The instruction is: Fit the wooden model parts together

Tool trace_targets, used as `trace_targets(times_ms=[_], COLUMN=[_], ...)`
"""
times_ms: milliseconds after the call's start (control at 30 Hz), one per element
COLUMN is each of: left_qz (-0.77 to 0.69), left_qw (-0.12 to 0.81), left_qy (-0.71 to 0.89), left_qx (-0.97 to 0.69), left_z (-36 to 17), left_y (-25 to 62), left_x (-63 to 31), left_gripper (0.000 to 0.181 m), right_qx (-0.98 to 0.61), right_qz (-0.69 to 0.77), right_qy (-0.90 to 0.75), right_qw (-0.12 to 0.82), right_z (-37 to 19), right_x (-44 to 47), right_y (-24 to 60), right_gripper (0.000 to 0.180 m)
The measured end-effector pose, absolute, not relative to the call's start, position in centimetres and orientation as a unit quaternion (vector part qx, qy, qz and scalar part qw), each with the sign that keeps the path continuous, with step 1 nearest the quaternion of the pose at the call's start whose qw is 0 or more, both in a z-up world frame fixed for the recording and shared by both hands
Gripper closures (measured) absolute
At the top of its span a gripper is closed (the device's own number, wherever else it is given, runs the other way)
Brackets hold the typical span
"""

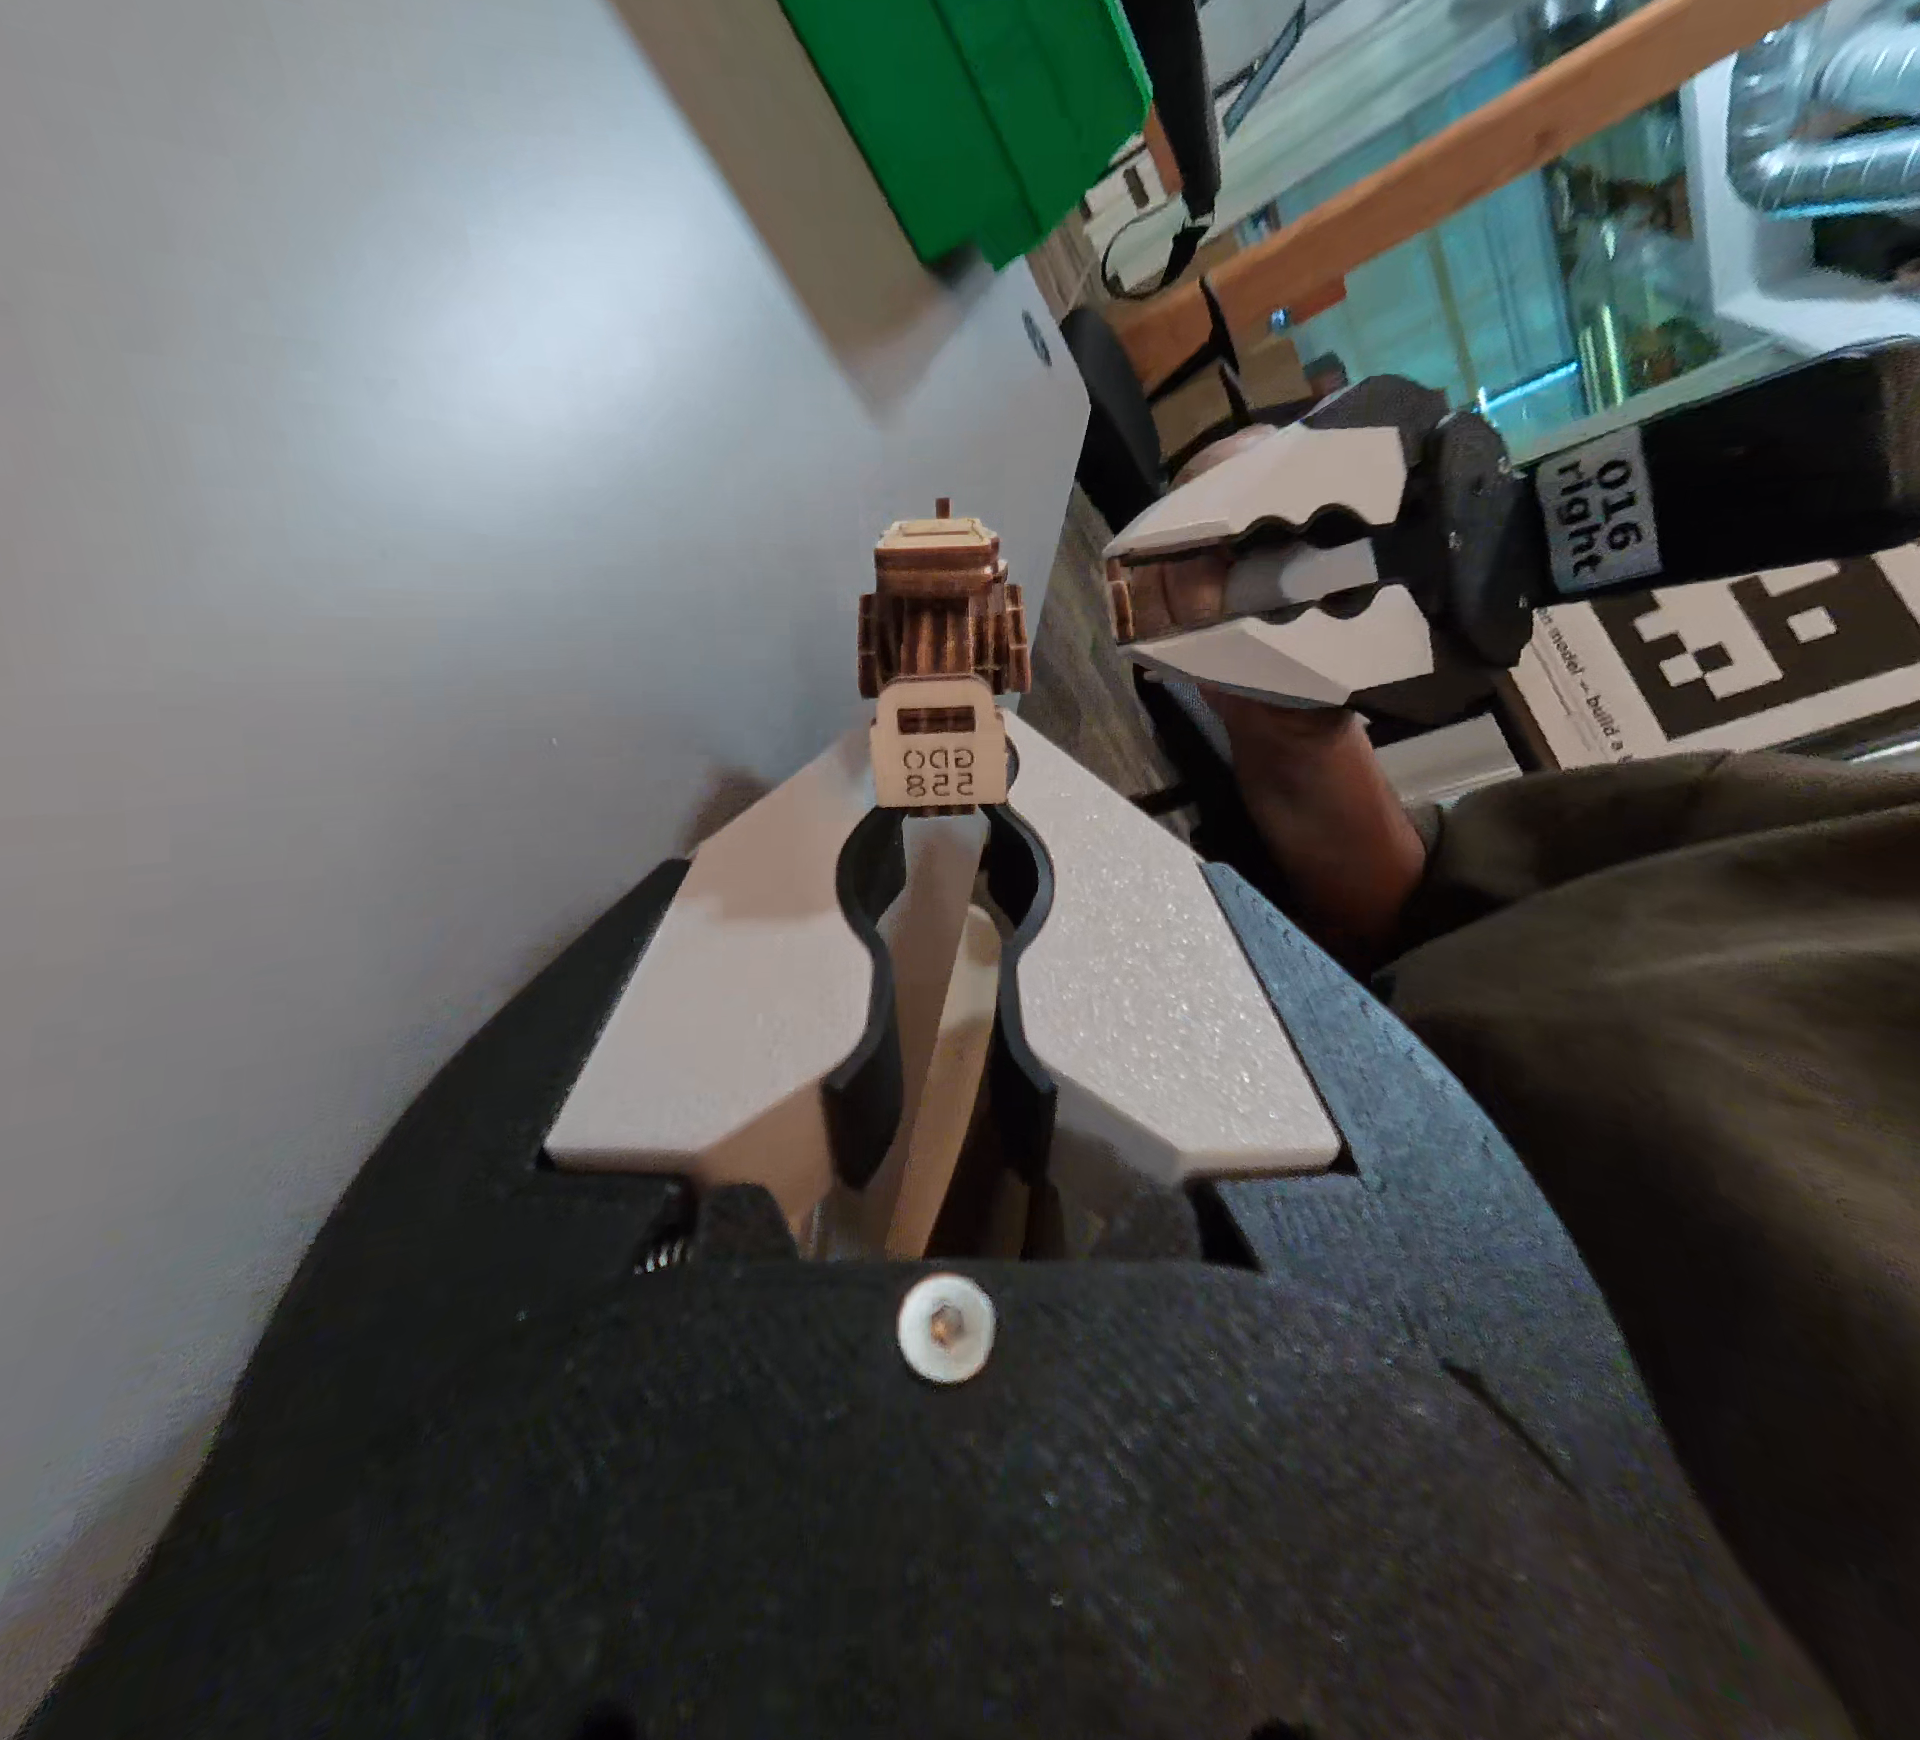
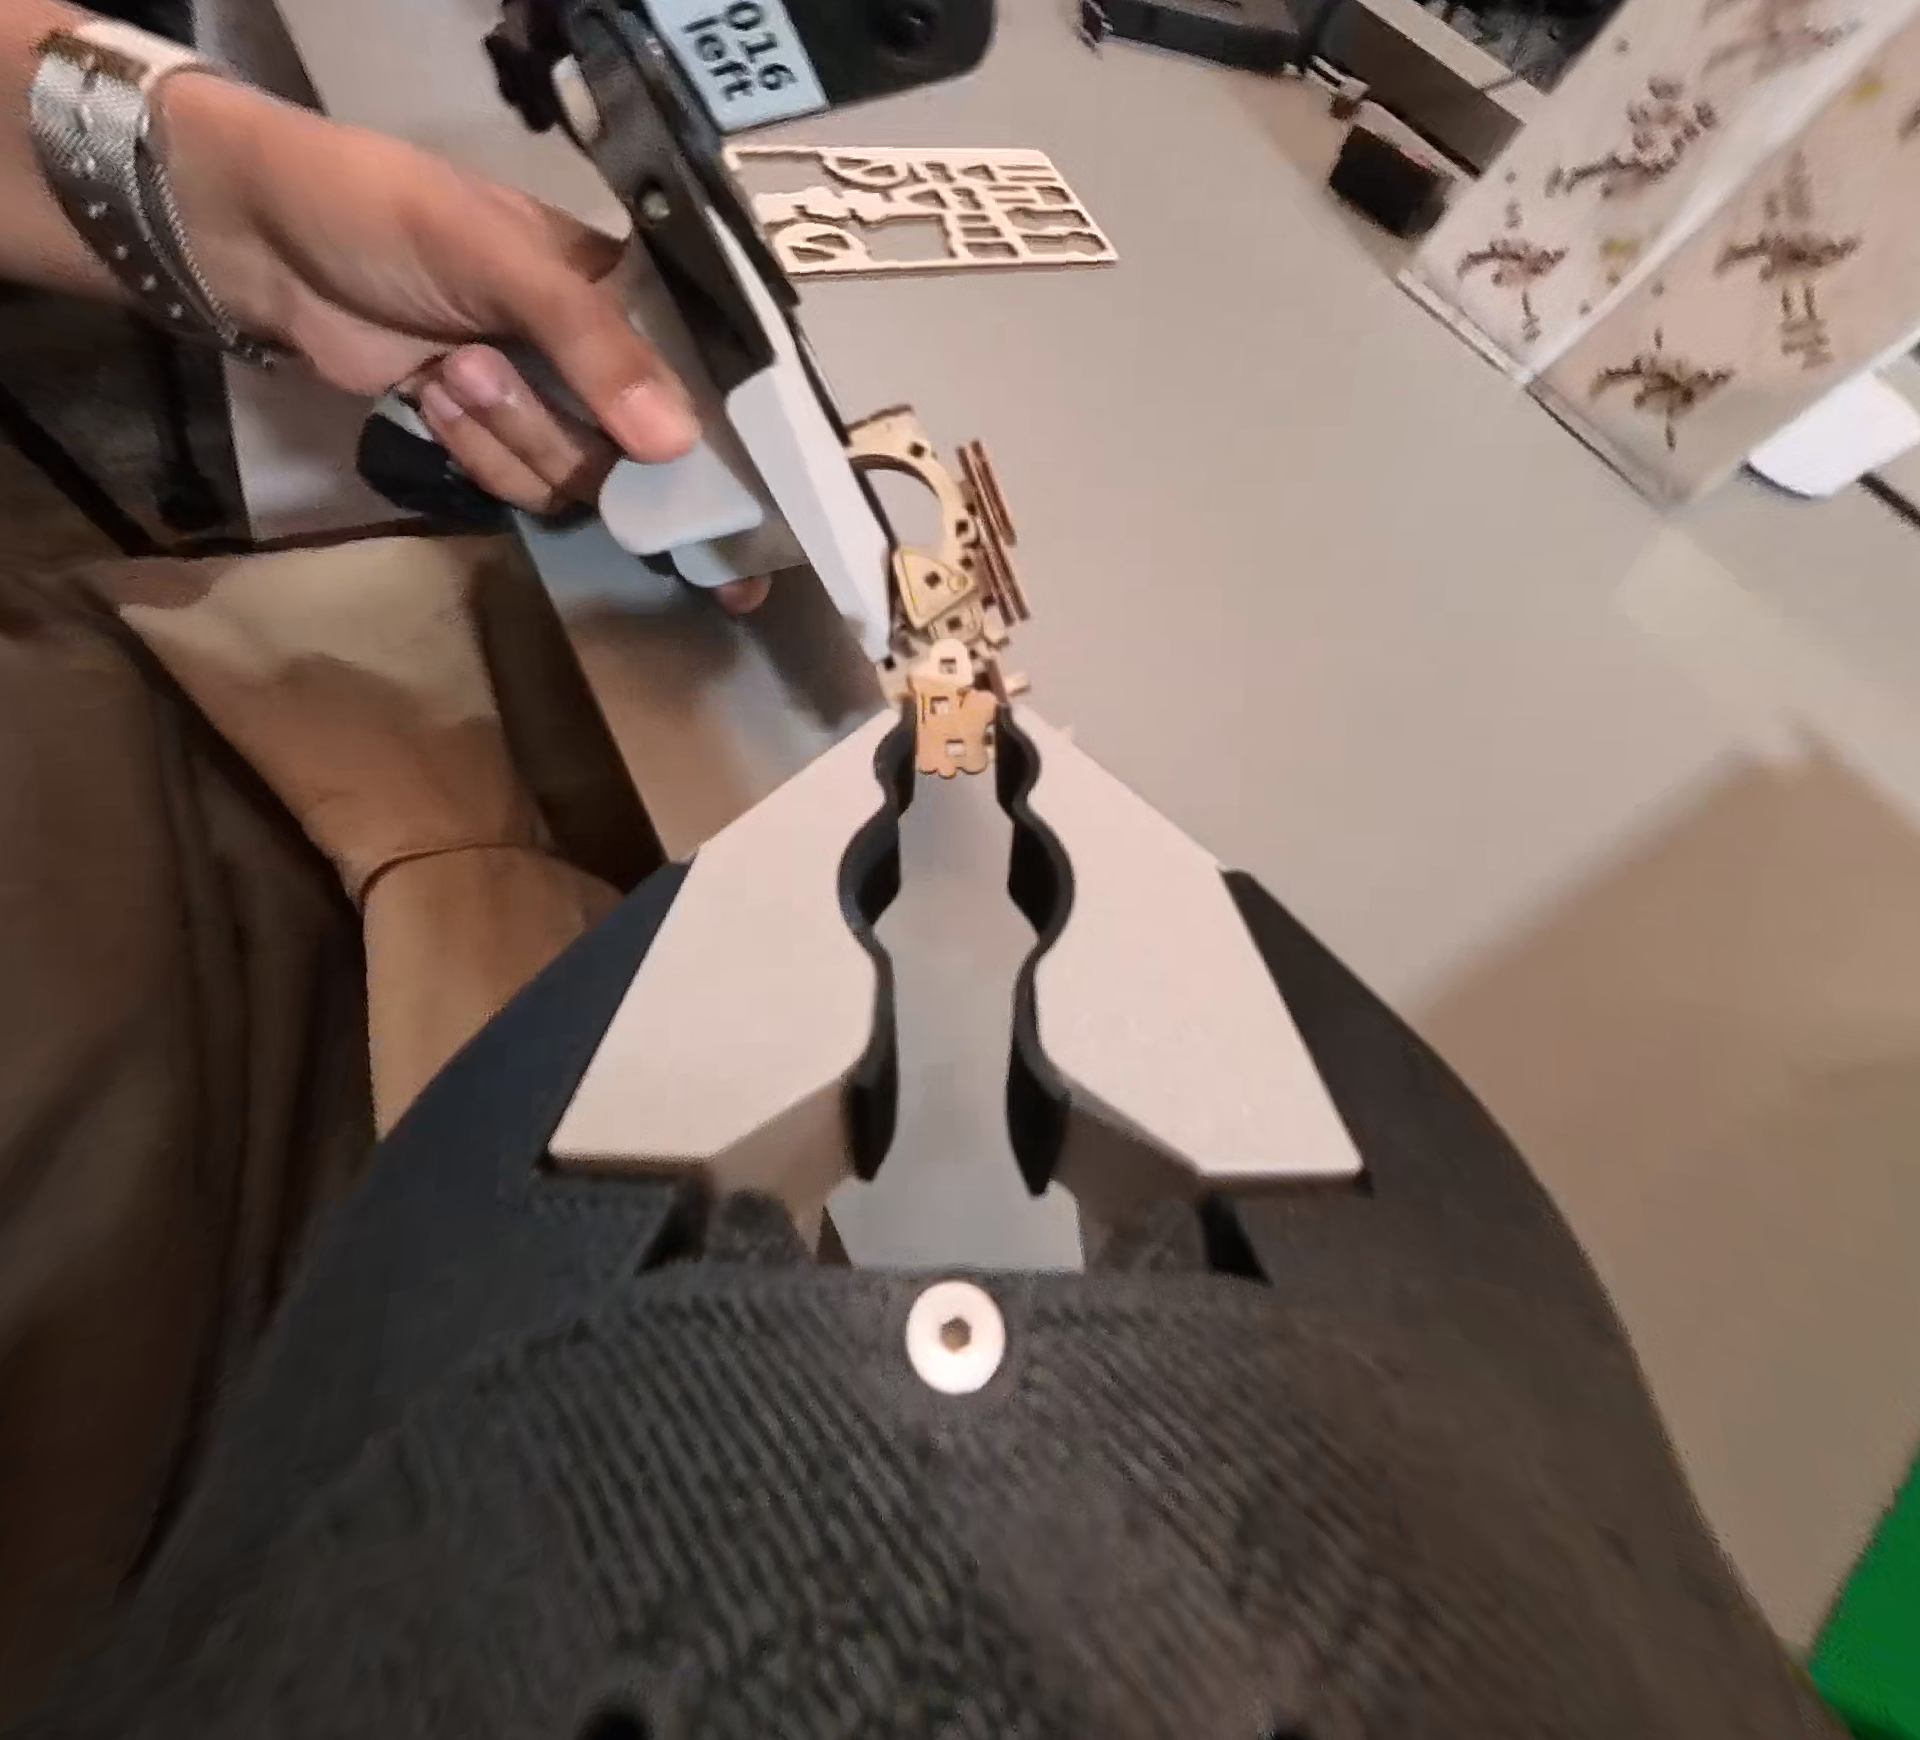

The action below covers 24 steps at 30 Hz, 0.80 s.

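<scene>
Pale laser-cut wood fills the middle of both views. The left gripper is clamped on a partly built wooden model, pinching a flat plate at its near end so the layered brown body juts out beyond the fingertips, held in the air above the grey tabletop. The right gripper is closed on a small wooden piece, holding it at the very tips. In the right wrist view that piece sits just beside the model's near end; whether they touch I cannot tell. A hand grips the left gripper's handle. Farther off on the tabletop lies a flat wooden parts sheet with cut-out holes. To the right stands a clear box with dark shapes on its sides.
</scene>
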<state>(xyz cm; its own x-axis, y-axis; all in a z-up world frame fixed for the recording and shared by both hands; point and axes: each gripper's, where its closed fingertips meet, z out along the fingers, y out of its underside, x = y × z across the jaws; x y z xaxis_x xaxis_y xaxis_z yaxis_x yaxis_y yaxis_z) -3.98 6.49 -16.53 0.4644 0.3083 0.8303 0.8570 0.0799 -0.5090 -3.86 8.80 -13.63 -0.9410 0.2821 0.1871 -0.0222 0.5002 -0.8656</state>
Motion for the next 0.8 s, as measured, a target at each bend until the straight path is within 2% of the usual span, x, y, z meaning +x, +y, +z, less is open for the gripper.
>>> trace_targets(times_ms=[300,800], left_qz=[-0.285,-0.311], left_qw=[0.548,0.546], left_qy=[-0.446,-0.450], left_qx=[-0.648,-0.634], left_z=[-16.9,-16.8], left_y=[6.7,6.9], left_x=[-2.4,-2.2], left_gripper=[0.176,0.176], right_qx=[-0.003,-0.021], right_qz=[0.429,0.430], right_qy=[-0.881,-0.881], right_qw=[0.197,0.198], right_z=[-15.4,-15.6], right_x=[-2.0,-2.3], right_y=[7.4,7.3], right_gripper=[0.168,0.168])
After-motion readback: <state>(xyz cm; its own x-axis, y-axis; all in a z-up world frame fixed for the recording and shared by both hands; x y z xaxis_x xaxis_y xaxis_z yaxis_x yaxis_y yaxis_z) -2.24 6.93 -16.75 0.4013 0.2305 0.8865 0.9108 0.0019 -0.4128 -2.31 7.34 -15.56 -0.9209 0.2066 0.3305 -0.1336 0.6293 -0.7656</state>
